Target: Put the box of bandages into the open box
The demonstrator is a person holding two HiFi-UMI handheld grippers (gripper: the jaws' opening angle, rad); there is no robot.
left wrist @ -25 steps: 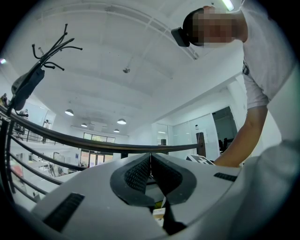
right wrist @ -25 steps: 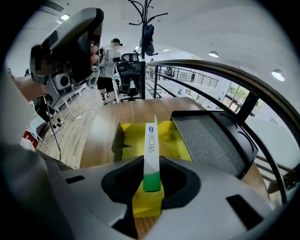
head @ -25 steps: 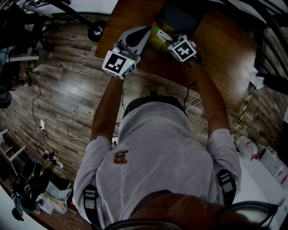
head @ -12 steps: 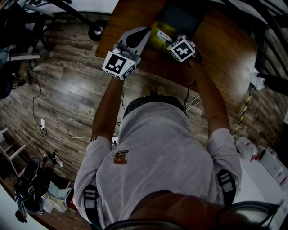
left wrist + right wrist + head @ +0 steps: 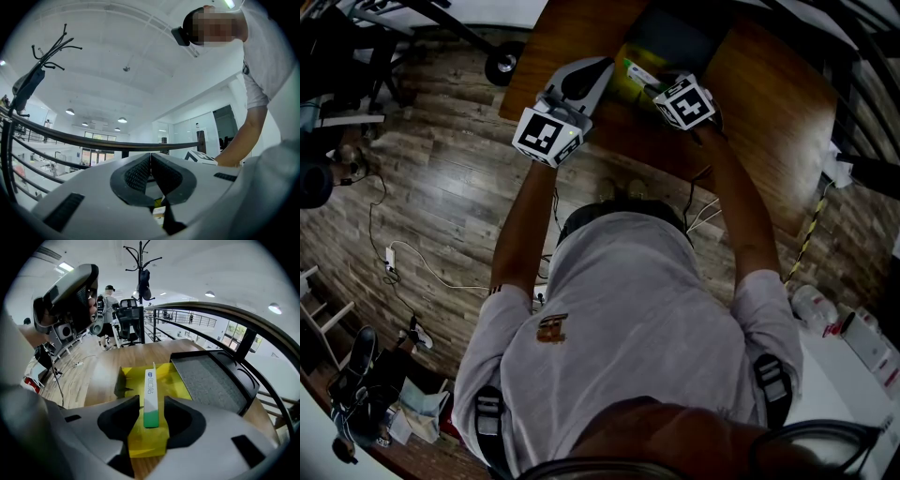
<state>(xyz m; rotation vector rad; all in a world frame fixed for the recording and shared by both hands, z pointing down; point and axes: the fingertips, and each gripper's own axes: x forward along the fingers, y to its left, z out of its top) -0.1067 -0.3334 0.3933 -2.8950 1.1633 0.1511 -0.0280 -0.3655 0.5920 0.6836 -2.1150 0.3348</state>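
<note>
So the right gripper (image 5: 152,405) has just been opening its jaws, and they're now spread wide with the box of bandages (image 5: 150,392) standing on its thin edge in the gap between them. There's daylight on both sides, so I'd say nothing is gripped any more. Directly under and just ahead of those jaws is the yellow open box (image 5: 177,380), so the bandages look basically delivered. Off to the jaws' right sits a black tray (image 5: 211,373), which isn't involved.

The left gripper (image 5: 150,163) has its pads pressed together on nothing and is pointing out roughly level, well out of the way.

To finish this cleanly, I'd lift the right gripper straight back along its own line without twisting. The bandage box is balanced on edge, and a pad brushing it could flick it over the yellow wall. Honestly I can't tell from this angle whether its lower end is fully down on the box floor or leaning on the left pad, so go slow.
</note>
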